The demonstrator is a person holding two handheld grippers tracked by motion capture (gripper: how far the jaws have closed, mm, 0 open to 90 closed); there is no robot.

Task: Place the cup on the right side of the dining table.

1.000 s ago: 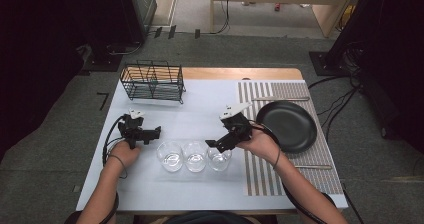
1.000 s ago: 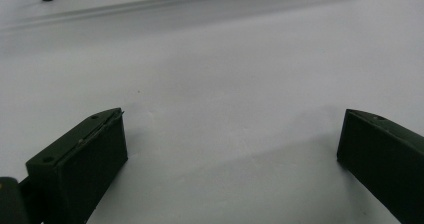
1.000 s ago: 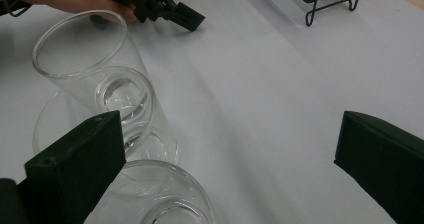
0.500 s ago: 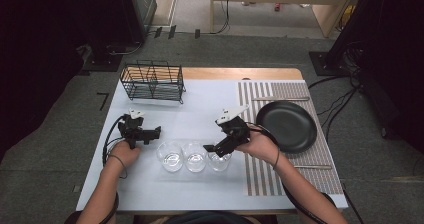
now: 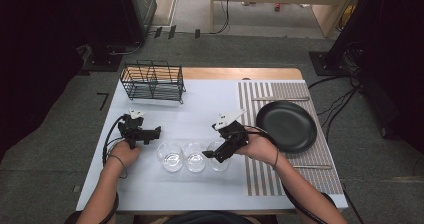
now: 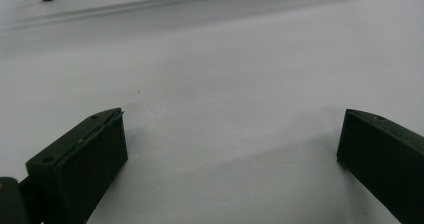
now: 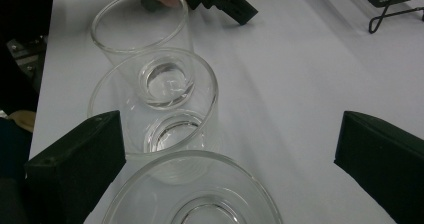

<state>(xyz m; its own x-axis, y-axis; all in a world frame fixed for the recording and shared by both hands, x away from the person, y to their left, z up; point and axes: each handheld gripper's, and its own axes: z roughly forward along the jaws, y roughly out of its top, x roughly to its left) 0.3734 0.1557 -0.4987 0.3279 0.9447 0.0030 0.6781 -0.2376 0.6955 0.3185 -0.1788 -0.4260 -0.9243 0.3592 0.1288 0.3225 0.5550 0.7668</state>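
three clear empty glasses (image 5: 194, 156)

We see three glasses (image 5: 194, 157) in a row on the table (image 5: 210, 109), wire rack (image 5: 152, 81) behind, plate (image 5: 286, 126) to their right.

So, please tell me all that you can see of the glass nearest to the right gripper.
The nearest glass is a clear, round tumbler with a thick base, upright and empty as it looks. It stands on the white table at the right end of a row of three, close beside the middle glass. The right gripper hangs at its rim with its jaws wide open; whether they touch it is unclear.
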